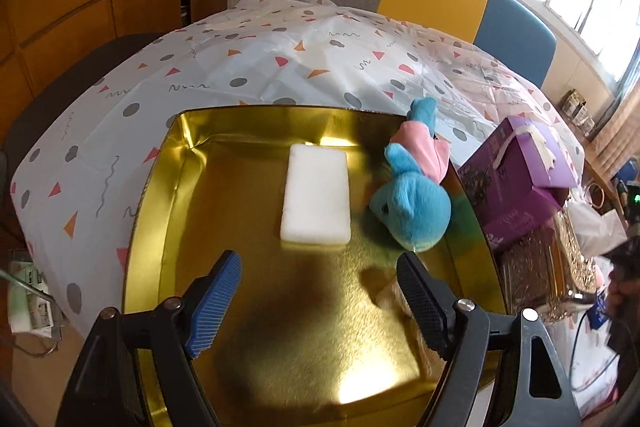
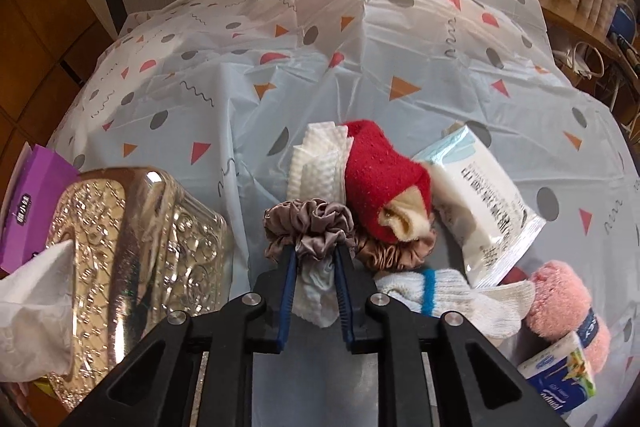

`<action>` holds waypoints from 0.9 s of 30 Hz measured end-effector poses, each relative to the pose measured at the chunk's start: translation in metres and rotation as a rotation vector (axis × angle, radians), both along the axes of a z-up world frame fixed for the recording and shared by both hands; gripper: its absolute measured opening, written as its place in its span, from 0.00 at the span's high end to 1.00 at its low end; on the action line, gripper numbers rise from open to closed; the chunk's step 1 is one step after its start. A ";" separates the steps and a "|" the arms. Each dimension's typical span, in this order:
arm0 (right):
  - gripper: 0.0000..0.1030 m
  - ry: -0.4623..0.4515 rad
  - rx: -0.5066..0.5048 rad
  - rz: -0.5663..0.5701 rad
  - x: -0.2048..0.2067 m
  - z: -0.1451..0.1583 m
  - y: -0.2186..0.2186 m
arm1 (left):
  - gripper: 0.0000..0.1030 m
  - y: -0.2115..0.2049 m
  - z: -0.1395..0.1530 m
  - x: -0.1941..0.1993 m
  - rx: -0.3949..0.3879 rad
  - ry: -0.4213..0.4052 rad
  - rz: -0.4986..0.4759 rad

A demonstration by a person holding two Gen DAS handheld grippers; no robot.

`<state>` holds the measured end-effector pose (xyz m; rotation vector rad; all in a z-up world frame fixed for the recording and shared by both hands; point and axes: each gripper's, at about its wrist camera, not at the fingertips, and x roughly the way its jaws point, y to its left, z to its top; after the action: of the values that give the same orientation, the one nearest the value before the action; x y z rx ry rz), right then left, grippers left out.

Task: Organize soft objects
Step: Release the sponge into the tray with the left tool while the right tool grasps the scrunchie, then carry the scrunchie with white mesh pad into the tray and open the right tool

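Left gripper (image 1: 320,271) wide open, empty, over gold tray (image 1: 168,163). Beyond it, inside tray: white sponge (image 1: 316,195), blue plush toy (image 1: 412,199) against right wall.

Right gripper (image 2: 316,253) clamped on grey scrunchie (image 2: 312,227) on bench (image 2: 240,99). Behind: brown scrunchie (image 2: 394,253), red sock (image 2: 380,187), white cloth (image 2: 316,163), wipes pack (image 2: 480,203).
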<state>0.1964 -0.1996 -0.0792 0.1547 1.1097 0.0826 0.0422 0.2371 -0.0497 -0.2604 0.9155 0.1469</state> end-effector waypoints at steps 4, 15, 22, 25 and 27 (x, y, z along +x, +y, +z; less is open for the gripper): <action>0.83 -0.046 -0.023 -0.012 0.006 0.022 0.002 | 0.22 -0.004 0.004 -0.011 0.028 -0.021 -0.011; 0.84 -0.264 -0.064 0.058 0.023 0.123 0.051 | 0.19 -0.010 0.009 -0.026 0.061 -0.034 -0.021; 0.84 -0.377 0.014 0.281 -0.006 0.168 0.138 | 0.19 -0.002 0.008 -0.034 0.063 -0.032 0.005; 0.84 -0.365 0.070 0.405 -0.029 0.167 0.179 | 0.19 0.010 0.009 -0.040 0.063 -0.039 0.038; 0.84 -0.331 0.097 0.484 -0.045 0.157 0.207 | 0.19 0.020 0.010 -0.045 0.070 -0.046 0.071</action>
<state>0.1511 0.0074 0.0776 -0.0450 0.7923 0.5756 -0.0024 0.2570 -0.0396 -0.2309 0.8544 0.2374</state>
